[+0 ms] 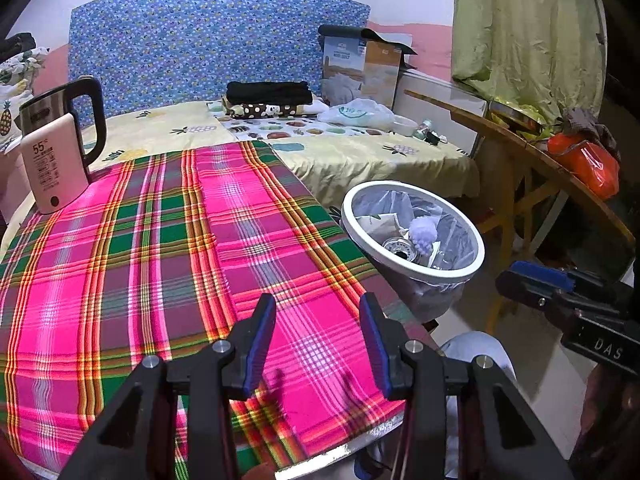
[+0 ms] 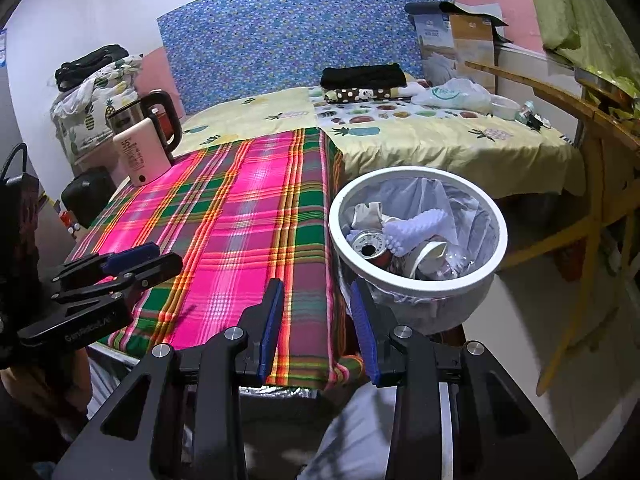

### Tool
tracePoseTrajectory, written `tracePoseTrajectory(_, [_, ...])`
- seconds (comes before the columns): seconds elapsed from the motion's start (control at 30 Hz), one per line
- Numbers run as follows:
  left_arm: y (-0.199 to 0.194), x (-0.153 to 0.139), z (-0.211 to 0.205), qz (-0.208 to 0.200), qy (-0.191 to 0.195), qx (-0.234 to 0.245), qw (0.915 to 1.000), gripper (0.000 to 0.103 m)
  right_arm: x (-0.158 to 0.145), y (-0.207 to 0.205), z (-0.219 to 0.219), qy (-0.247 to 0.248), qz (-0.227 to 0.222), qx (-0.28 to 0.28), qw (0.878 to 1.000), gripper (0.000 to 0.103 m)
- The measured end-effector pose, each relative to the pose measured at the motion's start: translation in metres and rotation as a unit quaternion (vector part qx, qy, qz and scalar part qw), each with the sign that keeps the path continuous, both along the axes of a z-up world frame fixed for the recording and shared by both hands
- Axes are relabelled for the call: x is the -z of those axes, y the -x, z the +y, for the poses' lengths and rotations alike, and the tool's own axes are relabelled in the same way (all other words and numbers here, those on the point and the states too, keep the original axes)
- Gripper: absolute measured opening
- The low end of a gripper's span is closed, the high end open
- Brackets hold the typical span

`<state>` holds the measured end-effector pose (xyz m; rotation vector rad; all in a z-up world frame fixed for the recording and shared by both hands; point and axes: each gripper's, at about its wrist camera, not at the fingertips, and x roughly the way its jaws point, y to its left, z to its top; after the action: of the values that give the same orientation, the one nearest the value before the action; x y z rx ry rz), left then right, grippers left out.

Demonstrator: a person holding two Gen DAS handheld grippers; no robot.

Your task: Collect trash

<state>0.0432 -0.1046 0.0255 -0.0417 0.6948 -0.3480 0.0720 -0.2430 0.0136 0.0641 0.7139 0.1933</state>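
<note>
Already binned: crumpled paper, can (image 2: 370, 243), knobbly white piece in lined trash bin (image 2: 416, 276) beside plaid-covered table (image 2: 240, 216). Left gripper (image 1: 318, 340) and right gripper (image 2: 318, 326) both part-open, empty. Likely light, crushable; liner soft, best gripped at rim.

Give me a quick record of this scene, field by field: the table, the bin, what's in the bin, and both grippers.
table: plaid cloth on top, kettle and pink box at the far left corner
bin: white-rimmed bin, clear liner, beside the table's right edge
bin contents: can, crumpled paper, knobbly lilac piece, other scraps
left gripper: jaws apart, nothing between them, over the cloth
right gripper: jaws apart, empty, near the bin
</note>
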Motion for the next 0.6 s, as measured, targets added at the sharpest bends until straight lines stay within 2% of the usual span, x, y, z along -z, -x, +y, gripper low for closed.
tracePoseTrajectory(0.6, [0.0090,-0.0033,0.0002,-0.008,-0.004,-0.003,1.0000,0.046,-0.0033,0.0062,0.0013,0.000,-0.006,0.001,1.000,0.036])
